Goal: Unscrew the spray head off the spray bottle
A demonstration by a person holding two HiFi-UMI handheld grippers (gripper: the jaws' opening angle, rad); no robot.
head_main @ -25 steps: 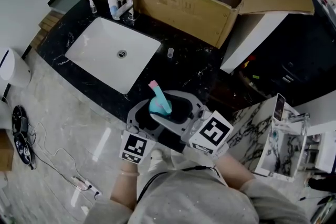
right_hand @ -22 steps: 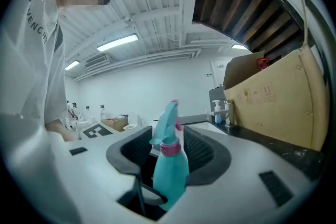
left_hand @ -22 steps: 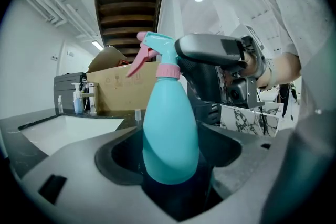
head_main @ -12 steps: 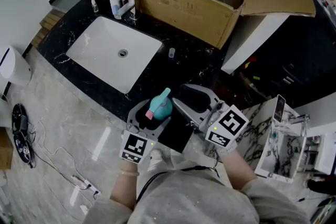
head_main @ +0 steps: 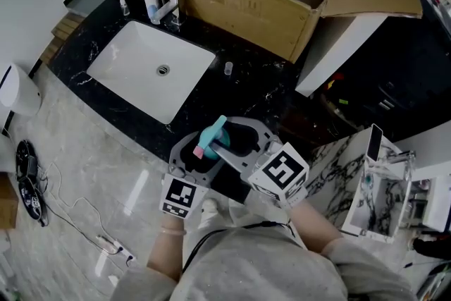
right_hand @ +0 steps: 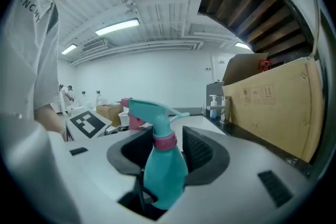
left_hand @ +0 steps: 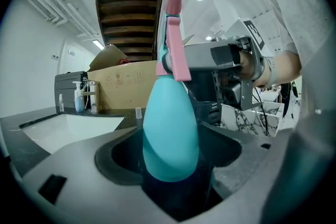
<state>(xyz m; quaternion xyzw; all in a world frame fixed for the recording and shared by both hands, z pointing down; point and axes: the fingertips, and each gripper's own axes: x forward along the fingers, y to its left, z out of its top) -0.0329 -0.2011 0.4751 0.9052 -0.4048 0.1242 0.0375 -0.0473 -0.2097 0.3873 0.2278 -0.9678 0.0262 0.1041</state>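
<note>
The teal spray bottle (head_main: 211, 139) with pink nozzle and collar is held in the air over the counter's front edge. My left gripper (head_main: 194, 157) is shut on its teal body (left_hand: 170, 134), which fills the gap between the jaws (left_hand: 170, 168). My right gripper (head_main: 238, 143) comes from the right and has its jaws round the neck. In the right gripper view the pink collar (right_hand: 166, 141) stands between the dark pads (right_hand: 198, 152) with a thin gap on the right side; these jaws are opening. The spray head (right_hand: 149, 110) sits on the bottle, nozzle toward the lower left.
A white sink (head_main: 127, 74) is set in the black countertop (head_main: 271, 91), with a pump bottle (head_main: 150, 3) by the tap. A big open cardboard box (head_main: 246, 7) stands behind. A small vial (head_main: 228, 70) stands on the counter. A marble-pattern stand (head_main: 366, 183) is at right.
The right gripper drew off to the right half a second ago and has come back round the bottle's neck. The nozzle has turned from up to lower left.
</note>
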